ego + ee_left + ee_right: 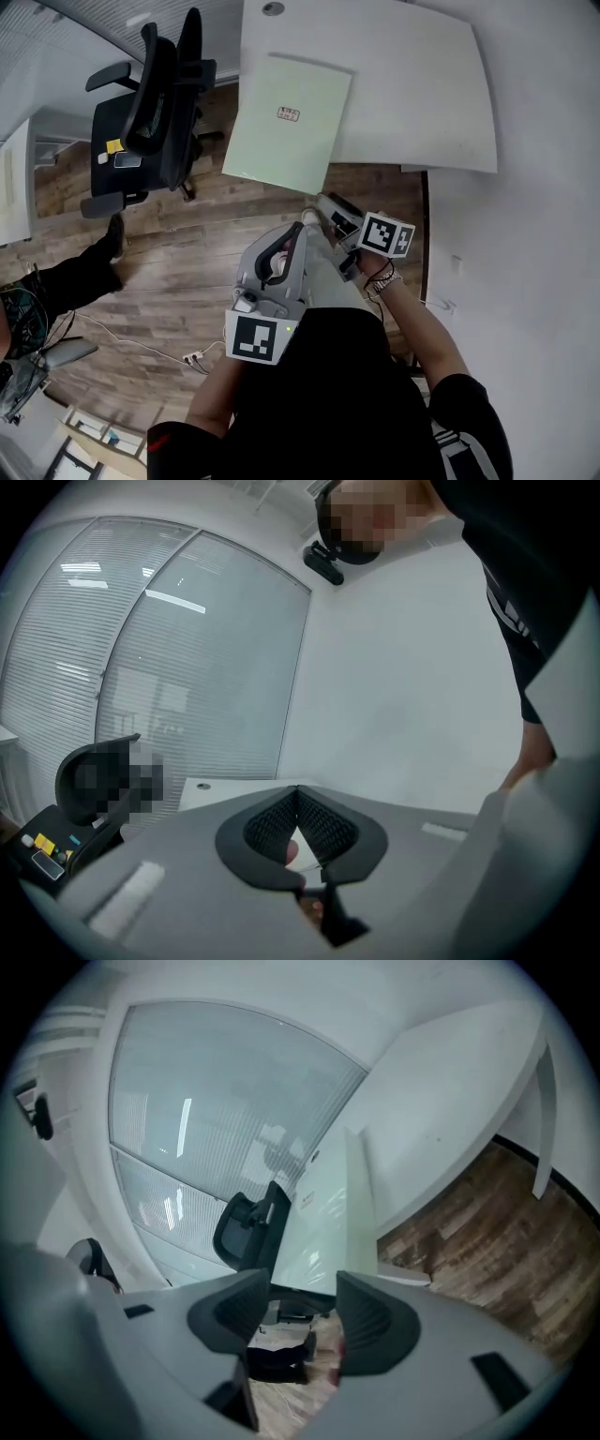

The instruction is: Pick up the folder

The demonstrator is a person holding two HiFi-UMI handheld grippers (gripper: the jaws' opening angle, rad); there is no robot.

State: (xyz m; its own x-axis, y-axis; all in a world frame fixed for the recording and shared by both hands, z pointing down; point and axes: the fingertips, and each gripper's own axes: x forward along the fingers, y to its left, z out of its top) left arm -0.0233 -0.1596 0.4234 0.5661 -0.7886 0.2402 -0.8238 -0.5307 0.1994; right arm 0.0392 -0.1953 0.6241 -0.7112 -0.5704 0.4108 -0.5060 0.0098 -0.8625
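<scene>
Our right gripper (302,1299) gapes empty and our left gripper (297,799) is pinched together, so a clumsy reach could shove the overhanging folder (286,122), upper centre, off the table (422,84).

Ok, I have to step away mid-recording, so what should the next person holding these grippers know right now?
Left gripper: shut, empty.
Right gripper: jaws apart, nothing between them.
Both are short of the desk.
The pale green folder lies flat on the white desk, a corner overhanging its edge near the office chair.
Done: nothing yet.
Left: reach, grip and lift the folder.
</scene>
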